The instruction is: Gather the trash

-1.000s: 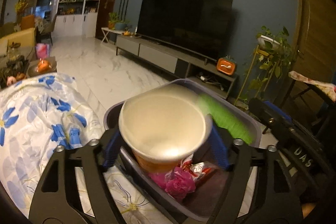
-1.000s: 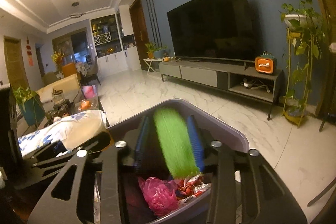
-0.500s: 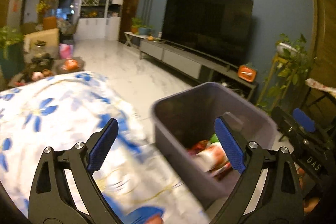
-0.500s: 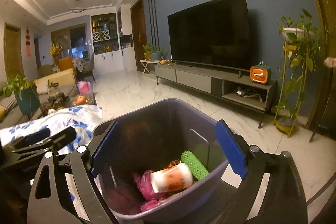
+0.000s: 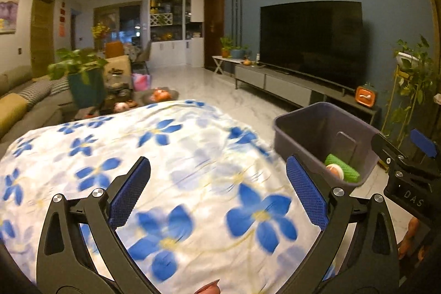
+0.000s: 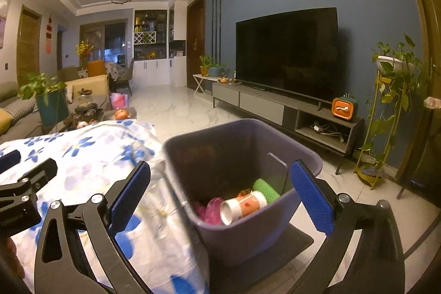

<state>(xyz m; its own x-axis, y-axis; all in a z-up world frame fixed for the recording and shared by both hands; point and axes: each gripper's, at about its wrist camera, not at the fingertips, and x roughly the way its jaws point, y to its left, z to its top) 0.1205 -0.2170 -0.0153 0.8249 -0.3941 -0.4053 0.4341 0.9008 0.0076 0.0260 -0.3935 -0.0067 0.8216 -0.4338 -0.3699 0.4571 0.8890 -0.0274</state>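
Note:
A grey-purple plastic bin (image 6: 193, 164) stands at the right end of the table; it also shows in the left wrist view (image 5: 292, 134). Inside lie an orange-and-white paper cup (image 6: 242, 207), a green foam sleeve (image 6: 266, 189) and a pink bag (image 6: 210, 210). The cup (image 5: 335, 170) and sleeve (image 5: 344, 170) also show in the left wrist view. My left gripper (image 5: 217, 192) is open and empty above the floral tablecloth (image 5: 165, 156), left of the bin. My right gripper (image 6: 220, 192) is open and empty, in front of the bin.
The tablecloth (image 6: 91, 156) covers the table. A TV (image 6: 286, 51) on a low console (image 6: 275, 106) stands across the marble floor. A plant stand (image 6: 386, 112) is at the right. A sofa (image 5: 24, 104) and cluttered coffee table (image 5: 124, 98) are at the left.
Both grippers opened and dropped the cup and the green sleeve into the bin. The left gripper then swung left over the tablecloth; the right one drew back a little.

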